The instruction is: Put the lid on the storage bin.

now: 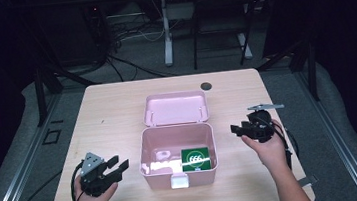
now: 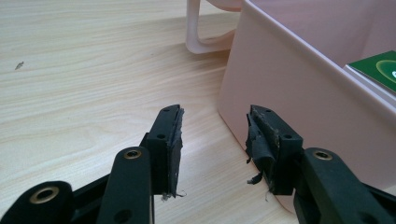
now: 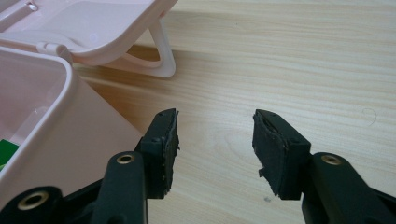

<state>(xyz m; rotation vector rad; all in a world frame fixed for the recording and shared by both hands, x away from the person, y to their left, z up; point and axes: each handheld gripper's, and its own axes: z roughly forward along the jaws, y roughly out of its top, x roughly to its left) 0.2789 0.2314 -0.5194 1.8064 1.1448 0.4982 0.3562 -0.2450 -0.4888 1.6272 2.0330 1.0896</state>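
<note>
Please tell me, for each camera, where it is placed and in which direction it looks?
High view: above the person's side, looking forward and down on the table; both hands, left gripper and right gripper show.
Left gripper view: rides that gripper, facing the pink box; open jaws show.
Right gripper view: likewise, from the opposite side; open jaws show.
All share the box.

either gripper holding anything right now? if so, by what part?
Nothing held. The left gripper and right gripper both stand open with bare table between their jaws, one on each side of the pink box.
</note>
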